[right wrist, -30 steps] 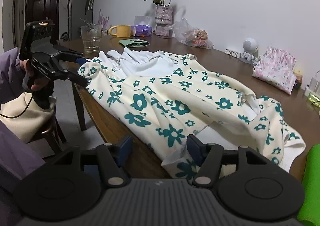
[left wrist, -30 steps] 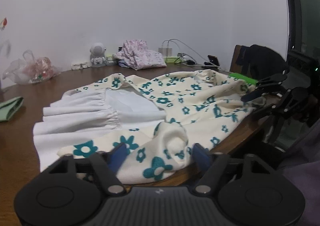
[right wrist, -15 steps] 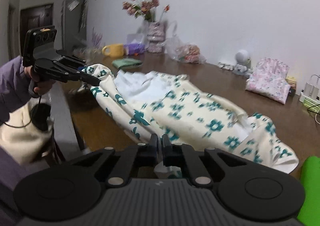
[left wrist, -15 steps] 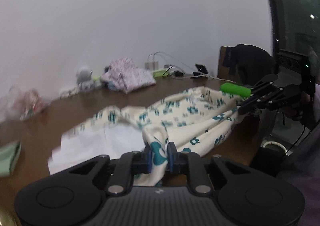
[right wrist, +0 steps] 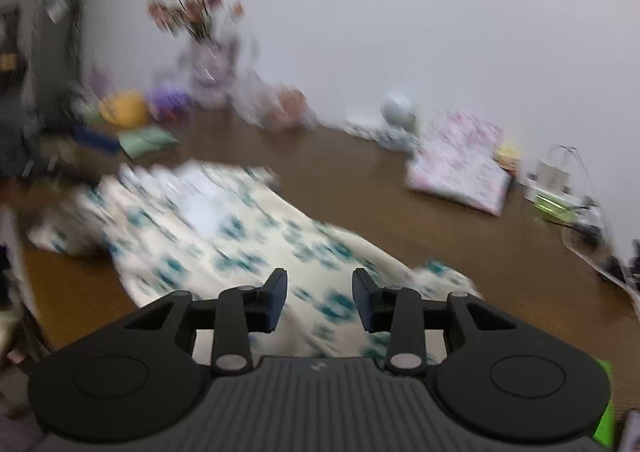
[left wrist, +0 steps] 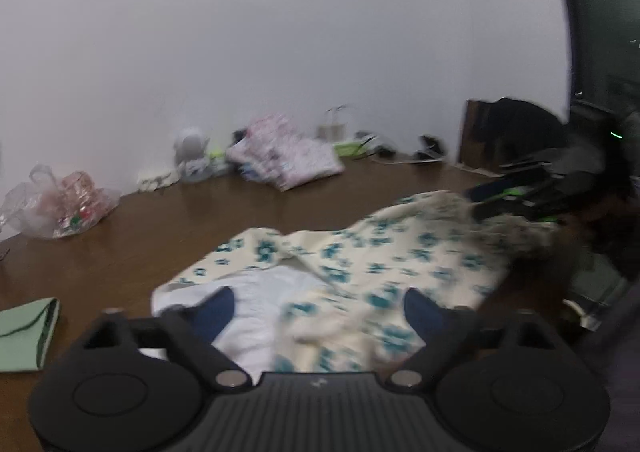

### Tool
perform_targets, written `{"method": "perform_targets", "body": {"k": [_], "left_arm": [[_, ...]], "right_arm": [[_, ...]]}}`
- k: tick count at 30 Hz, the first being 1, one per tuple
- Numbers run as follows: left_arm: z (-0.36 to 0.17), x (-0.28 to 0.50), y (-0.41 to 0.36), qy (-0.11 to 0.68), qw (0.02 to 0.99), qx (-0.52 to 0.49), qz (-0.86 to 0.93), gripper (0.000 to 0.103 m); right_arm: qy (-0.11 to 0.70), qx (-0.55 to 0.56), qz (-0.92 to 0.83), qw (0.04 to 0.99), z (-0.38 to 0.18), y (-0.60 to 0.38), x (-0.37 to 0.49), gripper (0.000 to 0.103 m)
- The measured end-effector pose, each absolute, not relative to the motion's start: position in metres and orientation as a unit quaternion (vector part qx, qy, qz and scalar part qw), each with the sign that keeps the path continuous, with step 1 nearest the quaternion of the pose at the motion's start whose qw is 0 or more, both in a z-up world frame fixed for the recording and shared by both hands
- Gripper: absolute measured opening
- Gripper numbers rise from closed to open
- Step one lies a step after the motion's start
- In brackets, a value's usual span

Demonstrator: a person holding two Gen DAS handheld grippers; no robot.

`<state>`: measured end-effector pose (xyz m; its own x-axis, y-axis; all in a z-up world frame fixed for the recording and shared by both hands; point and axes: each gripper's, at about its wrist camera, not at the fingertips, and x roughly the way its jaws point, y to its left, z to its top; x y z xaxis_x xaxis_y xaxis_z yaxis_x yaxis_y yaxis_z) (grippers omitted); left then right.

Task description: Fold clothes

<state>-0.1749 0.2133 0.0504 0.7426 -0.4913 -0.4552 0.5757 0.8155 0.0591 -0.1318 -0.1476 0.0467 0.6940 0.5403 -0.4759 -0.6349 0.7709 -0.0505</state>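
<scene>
A cream garment with teal flowers (left wrist: 372, 264) and a white lining lies folded over on the brown table (left wrist: 160, 228). My left gripper (left wrist: 316, 308) hangs open just above its near edge, nothing between the fingers. In the right wrist view the same garment (right wrist: 224, 236) stretches from the middle toward the left, blurred by motion. My right gripper (right wrist: 320, 298) is open over its near end, fingers apart and holding nothing. The right gripper (left wrist: 532, 192) also shows blurred at the garment's far right in the left wrist view.
Along the wall stand a folded pink floral cloth (left wrist: 284, 156), a small white figure (left wrist: 192, 152), a plastic bag (left wrist: 60, 204) and chargers with cables (right wrist: 556, 180). A green folded cloth (left wrist: 24, 332) lies at left. A flower vase (right wrist: 204, 52) and yellow mug (right wrist: 124, 108) stand far left.
Both grippers were shut on the garment's near edge half a second ago; both have let go and now stand open. The lifted edge has been carried over and dropped onto the garment.
</scene>
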Motion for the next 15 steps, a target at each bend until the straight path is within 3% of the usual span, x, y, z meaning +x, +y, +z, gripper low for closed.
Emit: {"method": "perform_targets", "body": {"k": [4, 7, 13, 15], "left_arm": [[0.03, -0.186, 0.195, 0.234, 0.92, 0.142, -0.281, 0.091], [0.013, -0.189, 0.18, 0.252, 0.913, 0.178, -0.268, 0.072], [0.004, -0.181, 0.185, 0.263, 0.908, 0.203, -0.255, 0.069], [0.005, -0.179, 0.191, 0.262, 0.904, 0.223, -0.255, 0.057]], "right_arm": [[0.227, -0.106, 0.411, 0.876, 0.039, -0.123, -0.138, 0.037], [0.226, -0.139, 0.437, 0.859, 0.027, -0.103, -0.145, 0.037], [0.249, -0.158, 0.441, 0.848, 0.008, -0.092, -0.15, 0.038], [0.251, -0.158, 0.444, 0.846, 0.004, -0.095, -0.148, 0.038]]}}
